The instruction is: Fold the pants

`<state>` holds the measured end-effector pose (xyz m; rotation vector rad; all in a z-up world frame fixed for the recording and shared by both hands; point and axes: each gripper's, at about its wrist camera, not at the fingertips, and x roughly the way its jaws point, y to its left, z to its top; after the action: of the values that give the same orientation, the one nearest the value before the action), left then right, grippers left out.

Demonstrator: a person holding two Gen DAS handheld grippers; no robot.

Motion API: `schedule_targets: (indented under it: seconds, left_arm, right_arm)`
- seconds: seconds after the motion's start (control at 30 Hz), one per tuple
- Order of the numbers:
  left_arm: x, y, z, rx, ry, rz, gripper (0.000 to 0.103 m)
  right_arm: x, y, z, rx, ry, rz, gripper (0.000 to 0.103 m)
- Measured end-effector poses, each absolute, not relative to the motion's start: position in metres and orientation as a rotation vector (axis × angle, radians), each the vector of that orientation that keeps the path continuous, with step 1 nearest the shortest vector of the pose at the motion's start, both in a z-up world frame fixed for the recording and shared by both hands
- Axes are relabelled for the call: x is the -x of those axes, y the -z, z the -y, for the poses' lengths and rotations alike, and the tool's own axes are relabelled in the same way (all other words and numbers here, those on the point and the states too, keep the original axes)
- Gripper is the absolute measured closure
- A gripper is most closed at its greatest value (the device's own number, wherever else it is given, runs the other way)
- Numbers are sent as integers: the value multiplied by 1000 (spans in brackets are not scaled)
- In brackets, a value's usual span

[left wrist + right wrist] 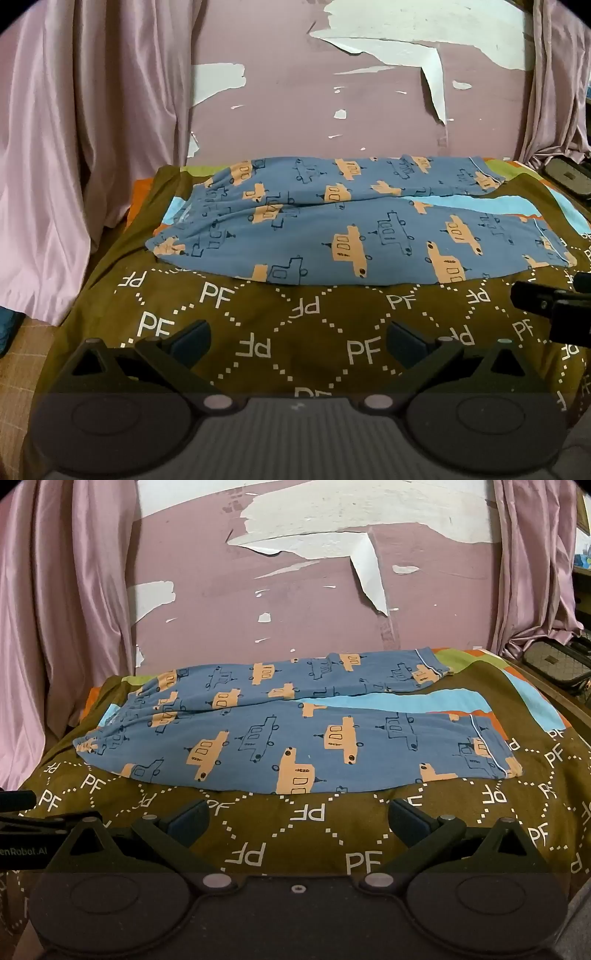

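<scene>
1. I count one pair of pants point(354, 225), blue with orange and outlined vehicle prints. Its two legs run sideways across the brown cover point(280, 332), waistband at the left and cuffs at the right.
2. The two legs split toward the cuffs; a light blue patch point(476, 205) of the bedding shows between them.
3. I have two grippers. The left gripper point(299, 341) has its two fingers spread wide and grips nothing. The right gripper point(297, 821) is the same: fingers spread wide, nothing between them.
4. In the left wrist view the pants lie ahead of my fingertips, apart from them, with a strip of "PF" patterned cover between. The near leg's lower edge is closest.
5. In the right wrist view the near leg's hem edge lies just beyond the fingertips, not touching them.
6. Each gripper shows at the edge of the other's view, so they sit side by side.
7. Behind the bed I see one pink wall point(295, 602) with peeling paint and two pink curtains point(62, 620), one on each side.
</scene>
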<state>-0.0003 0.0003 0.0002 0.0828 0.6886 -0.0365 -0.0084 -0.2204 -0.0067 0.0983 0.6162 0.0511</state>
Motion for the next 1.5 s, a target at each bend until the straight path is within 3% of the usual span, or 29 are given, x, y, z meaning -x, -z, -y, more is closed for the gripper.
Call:
schedule_targets:
  seconds: [1.5]
  left_arm:
    - [0, 10, -5, -108, 24, -718, 0]
  right_arm:
    - [6, 8, 222, -104, -51, -627, 0]
